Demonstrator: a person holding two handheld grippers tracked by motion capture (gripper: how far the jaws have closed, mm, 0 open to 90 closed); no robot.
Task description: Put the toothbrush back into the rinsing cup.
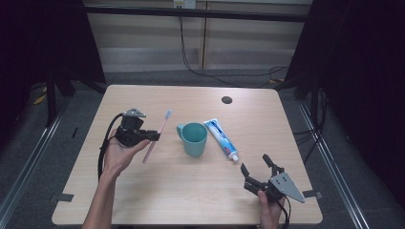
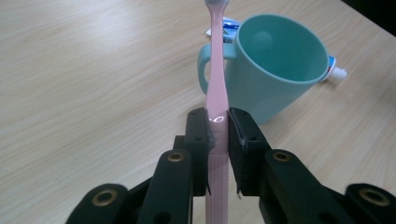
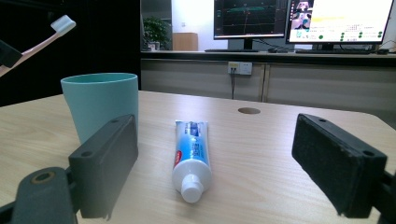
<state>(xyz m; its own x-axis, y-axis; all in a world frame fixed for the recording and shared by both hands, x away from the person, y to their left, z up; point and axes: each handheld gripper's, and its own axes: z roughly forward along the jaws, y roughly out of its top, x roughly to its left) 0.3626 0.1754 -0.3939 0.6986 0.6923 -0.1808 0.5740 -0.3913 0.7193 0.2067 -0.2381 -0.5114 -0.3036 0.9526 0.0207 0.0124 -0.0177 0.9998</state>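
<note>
Left hand (image 1: 119,155) palm-up over the table's (image 1: 157,191) left half, left gripper (image 1: 154,136) clamped tight on a pink toothbrush (image 1: 156,134) at mid-handle. Brush is slim, white bristle head, lifted off the wood beside the teal cup (image 1: 193,139). Right gripper (image 1: 256,168) near the front right edge, jaws wide, nothing between them. Right gripper view shows the toothpaste (image 3: 191,156) cap facing it and monitors (image 3: 299,21) behind.

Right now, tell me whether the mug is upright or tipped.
Upright. The teal mug stands on its base on the table, mouth upward; the right gripper view shows its rim level and its wall vertical.
</note>
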